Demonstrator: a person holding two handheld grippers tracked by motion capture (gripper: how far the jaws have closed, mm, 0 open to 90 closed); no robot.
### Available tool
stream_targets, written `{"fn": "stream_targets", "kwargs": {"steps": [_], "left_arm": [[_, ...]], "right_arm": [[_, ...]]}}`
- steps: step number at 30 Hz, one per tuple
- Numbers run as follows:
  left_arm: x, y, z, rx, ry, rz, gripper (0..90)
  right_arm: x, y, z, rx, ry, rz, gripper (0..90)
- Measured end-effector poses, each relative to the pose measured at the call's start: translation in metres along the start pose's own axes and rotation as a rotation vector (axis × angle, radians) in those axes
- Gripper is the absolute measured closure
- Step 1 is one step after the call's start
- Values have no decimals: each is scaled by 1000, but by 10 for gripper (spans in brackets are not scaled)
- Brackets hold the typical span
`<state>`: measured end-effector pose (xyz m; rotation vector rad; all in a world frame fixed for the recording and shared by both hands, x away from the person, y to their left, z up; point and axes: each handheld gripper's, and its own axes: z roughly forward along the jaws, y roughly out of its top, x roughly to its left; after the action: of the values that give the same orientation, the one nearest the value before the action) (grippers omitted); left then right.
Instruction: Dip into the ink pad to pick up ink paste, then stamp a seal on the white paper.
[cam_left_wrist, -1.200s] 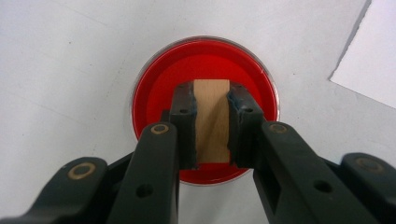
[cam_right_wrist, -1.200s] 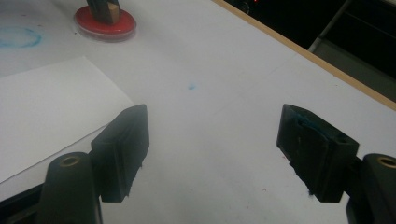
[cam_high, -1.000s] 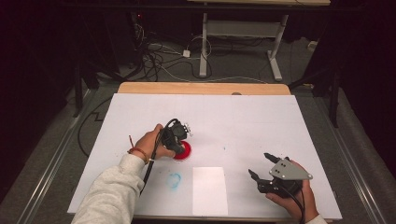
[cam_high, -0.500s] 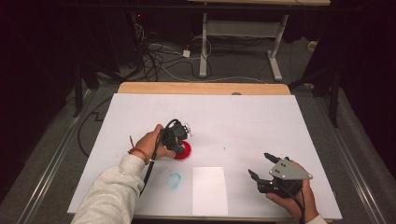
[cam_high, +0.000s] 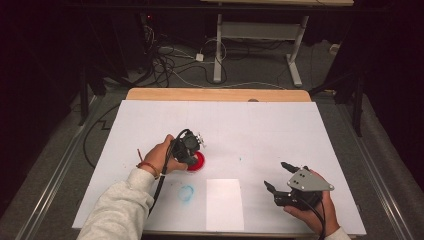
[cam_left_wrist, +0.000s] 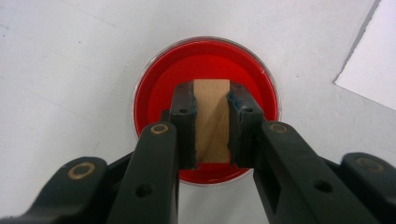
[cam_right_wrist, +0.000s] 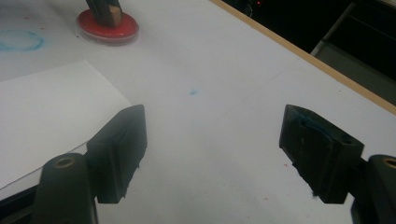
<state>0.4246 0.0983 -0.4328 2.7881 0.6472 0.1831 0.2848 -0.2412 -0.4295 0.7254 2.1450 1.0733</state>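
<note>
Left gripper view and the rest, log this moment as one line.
left gripper: shut on wooden block over red dish | right gripper: open, empty, above table | white paper: flat

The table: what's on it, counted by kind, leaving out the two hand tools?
Red round dish: 1
Wooden block, held over the dish: 1
White paper sheet: 1
Blue ring smudge: 1
Total: 4

Bare wooden block (cam_left_wrist: 212, 122), glossy red dish (cam_left_wrist: 154, 93)

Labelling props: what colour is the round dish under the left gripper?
Red dish, clear rim; best in the left gripper view.
</note>
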Motion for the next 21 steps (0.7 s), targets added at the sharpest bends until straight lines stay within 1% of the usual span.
{"fn": "stream_targets", "kwargs": {"steps": [2,5,8,10,12,14,16,17,18,19,20,21], "left_arm": [[0,-4,-2,-24,-12,-7,737],[-1,-9,-11,-52,12,2,736],[-1,-16,-23,-110,23,-8,737],[0,-22,-29,-150,19,-14,737],[-1,-29,-35,-190,30,-20,736],[-4,-38,-41,-248,29,-29,736],[-8,-47,-46,-290,48,-36,736],[-10,-51,-49,-319,40,-40,736],[-12,-54,-51,-338,34,-49,736],[-14,-56,-53,-335,51,-45,736],[-15,-59,-56,-334,57,-36,736],[-17,-61,-59,-350,56,-35,736]], "right_arm": [[-1,0,1,-1,-1,5,239],[0,0,2,1,3,3,239],[-1,0,2,4,2,5,239],[-1,-1,1,6,-3,9,239],[-1,-1,1,6,-7,10,239],[-1,-2,0,9,-11,12,240],[-1,-1,0,6,-14,8,242],[-1,-1,0,4,-14,10,243],[0,-1,0,2,-16,11,243],[0,-1,0,5,-9,10,243],[1,-2,1,10,-6,6,243],[1,-2,1,15,-6,4,243]]}}
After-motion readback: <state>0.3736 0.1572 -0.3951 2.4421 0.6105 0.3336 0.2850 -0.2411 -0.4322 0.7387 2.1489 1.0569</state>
